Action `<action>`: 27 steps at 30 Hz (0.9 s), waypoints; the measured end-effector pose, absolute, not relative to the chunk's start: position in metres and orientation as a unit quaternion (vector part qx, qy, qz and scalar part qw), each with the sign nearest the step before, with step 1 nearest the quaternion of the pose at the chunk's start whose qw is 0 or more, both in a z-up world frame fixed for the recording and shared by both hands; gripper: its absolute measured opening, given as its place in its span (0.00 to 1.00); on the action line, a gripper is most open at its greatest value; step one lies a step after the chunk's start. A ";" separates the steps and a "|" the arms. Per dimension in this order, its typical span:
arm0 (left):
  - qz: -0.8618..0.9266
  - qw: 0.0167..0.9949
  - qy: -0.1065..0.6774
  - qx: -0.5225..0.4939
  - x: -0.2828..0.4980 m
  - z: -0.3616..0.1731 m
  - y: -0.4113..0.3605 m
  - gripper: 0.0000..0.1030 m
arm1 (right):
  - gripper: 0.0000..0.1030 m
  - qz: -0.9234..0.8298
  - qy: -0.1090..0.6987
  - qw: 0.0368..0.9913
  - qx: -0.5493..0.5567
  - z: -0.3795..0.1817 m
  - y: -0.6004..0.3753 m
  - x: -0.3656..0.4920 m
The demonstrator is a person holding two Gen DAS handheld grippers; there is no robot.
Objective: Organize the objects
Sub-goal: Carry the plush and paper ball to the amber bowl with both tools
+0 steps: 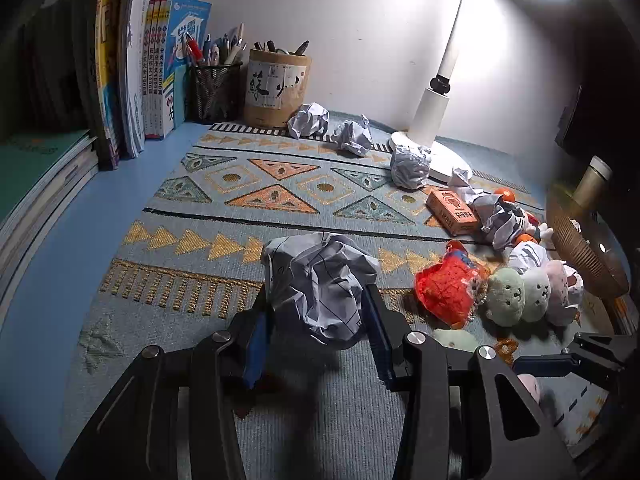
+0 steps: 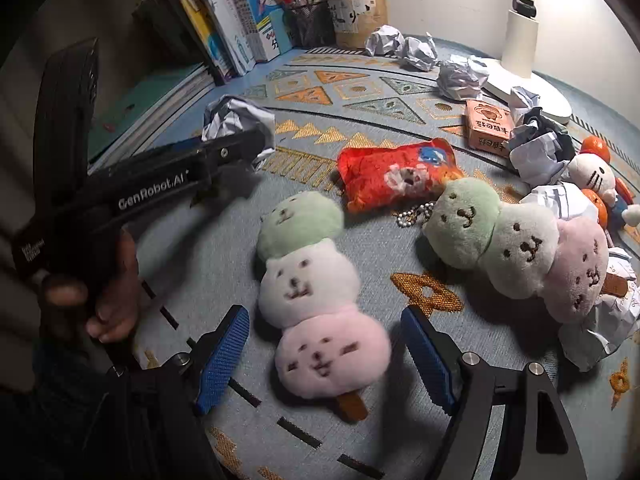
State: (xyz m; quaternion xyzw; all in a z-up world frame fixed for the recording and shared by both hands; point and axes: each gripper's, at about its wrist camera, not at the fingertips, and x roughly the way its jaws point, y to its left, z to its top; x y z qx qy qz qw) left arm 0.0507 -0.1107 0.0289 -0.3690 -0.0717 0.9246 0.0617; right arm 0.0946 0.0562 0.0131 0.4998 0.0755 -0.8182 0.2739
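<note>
My left gripper (image 1: 318, 330) is shut on a crumpled paper ball (image 1: 318, 284), held over the patterned mat (image 1: 248, 184); the ball and gripper also show in the right wrist view (image 2: 236, 120). My right gripper (image 2: 324, 360) is open, its blue pads either side of the pink end of a three-colour dango plush (image 2: 312, 288) lying on the mat. A second dango plush (image 2: 516, 244) lies to the right. A red snack bag (image 2: 396, 172) lies beyond.
Several more paper balls (image 1: 352, 136) lie by the white lamp base (image 1: 436, 160). An orange box (image 1: 452, 210), a cat plush (image 2: 592, 176), two pen holders (image 1: 276, 88) and upright books (image 1: 156, 68) stand around the mat.
</note>
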 end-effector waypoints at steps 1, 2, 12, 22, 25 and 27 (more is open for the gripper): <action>0.924 0.061 -0.070 -0.370 0.051 0.028 -0.110 0.39 | 0.75 -0.824 0.087 0.270 0.490 0.012 0.053 0.098; 0.925 0.061 -0.067 -0.370 0.051 0.028 -0.108 0.39 | 0.73 -0.830 0.098 0.264 0.481 0.011 0.050 0.100; 0.927 0.061 -0.054 -0.366 0.055 0.036 -0.098 0.39 | 0.50 -0.850 0.042 0.252 0.461 0.019 0.063 0.098; 0.935 0.130 -0.020 -0.330 0.052 0.106 -0.010 0.39 | 0.50 -0.902 -0.071 0.143 0.400 0.096 0.180 0.101; 0.913 0.211 -0.022 -0.347 0.034 0.121 0.046 0.39 | 0.50 -0.918 -0.099 0.061 0.379 0.114 0.242 0.104; 0.898 0.263 -0.022 -0.352 0.023 0.130 0.088 0.39 | 0.50 -0.924 -0.110 0.005 0.367 0.123 0.281 0.104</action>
